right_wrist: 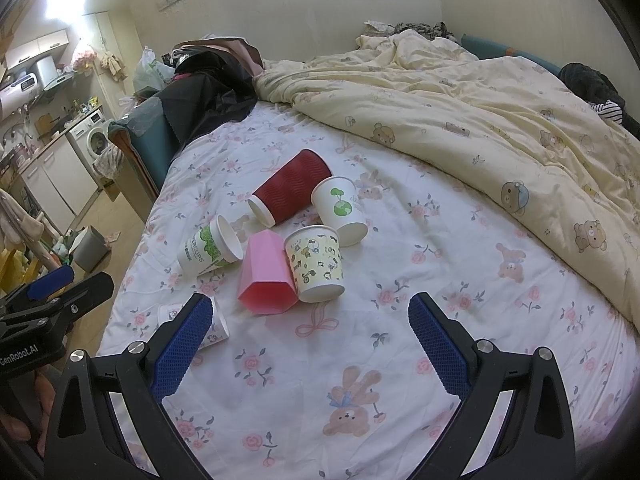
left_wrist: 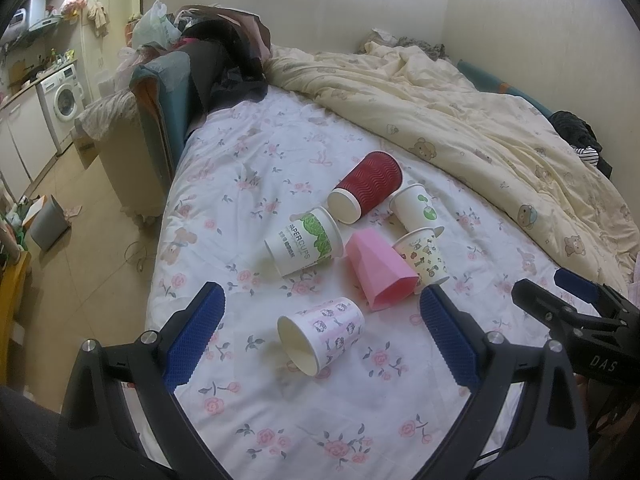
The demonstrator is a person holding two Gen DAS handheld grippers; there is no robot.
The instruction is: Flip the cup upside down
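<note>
Six cups lay on the floral bedsheet (left_wrist: 256,152), clustered near the middle of the bed. Counted one by one: one red ribbed cup (left_wrist: 370,184) on its side at about 12 o'clock of the group; one white cup with a green sprout print (left_wrist: 418,208) just to its right; one green-leaf "PAPERCUPS" cup (left_wrist: 306,246) on its side at 9 o'clock; one pink faceted cup (left_wrist: 380,270) in the middle, mouth toward the cameras; one cartoon-print cup (left_wrist: 426,256) touching the pink one at 3 o'clock, which the right wrist view showed standing mouth down; and one pink-patterned paper cup (left_wrist: 324,332) on its side at 6 o'clock, apart from the rest.

There were two grippers. The left gripper (left_wrist: 324,336) had its blue pads spread wide with the pink-patterned cup lying between them, not touched. The right gripper (right_wrist: 310,344) was likewise spread wide over bare sheet, holding nothing.

In the right wrist view the pink-patterned cup was mostly hidden behind a blue finger. One cream bear-print duvet (right_wrist: 460,120) was bunched at 1 o'clock. The kitchen corner at 10 o'clock held one washing machine (left_wrist: 64,100); smaller items there were too blurred to name.
</note>
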